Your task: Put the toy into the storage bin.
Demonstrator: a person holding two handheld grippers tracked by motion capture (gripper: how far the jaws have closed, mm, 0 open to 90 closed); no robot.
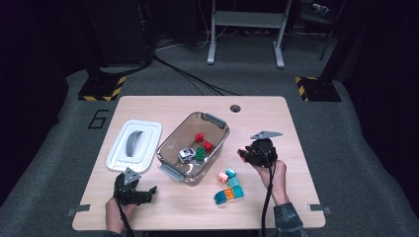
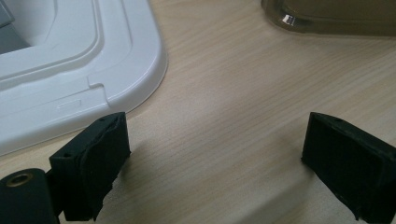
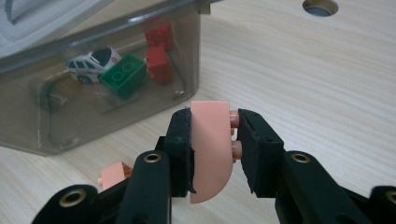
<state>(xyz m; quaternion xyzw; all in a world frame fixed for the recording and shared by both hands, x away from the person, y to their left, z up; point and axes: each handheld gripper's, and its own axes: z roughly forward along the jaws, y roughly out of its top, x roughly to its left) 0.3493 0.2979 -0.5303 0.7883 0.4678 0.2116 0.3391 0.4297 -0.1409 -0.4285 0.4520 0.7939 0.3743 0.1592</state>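
Note:
My right gripper [image 3: 214,140] is shut on a salmon-pink curved brick [image 3: 211,149], held above the table to the right of the clear bin [image 1: 170,153]; the high view shows that gripper [image 1: 245,154] with the brick at its tip. Inside the bin lie two red bricks [image 3: 158,45], a green brick [image 3: 122,73] and a small white toy car [image 3: 92,61]. My left gripper [image 2: 215,158] stands open over bare wood near the table's front left, nothing between its jaws; in the high view the left gripper [image 1: 143,193] sits just below the white lid [image 1: 134,144].
Loose bricks lie on the table right of the bin: a pink one [image 1: 223,177], teal ones [image 1: 233,181] and an orange one [image 1: 228,194]. A small pink brick [image 3: 114,173] rests below the right gripper. A round cable hole [image 1: 235,108] is near the table's far edge.

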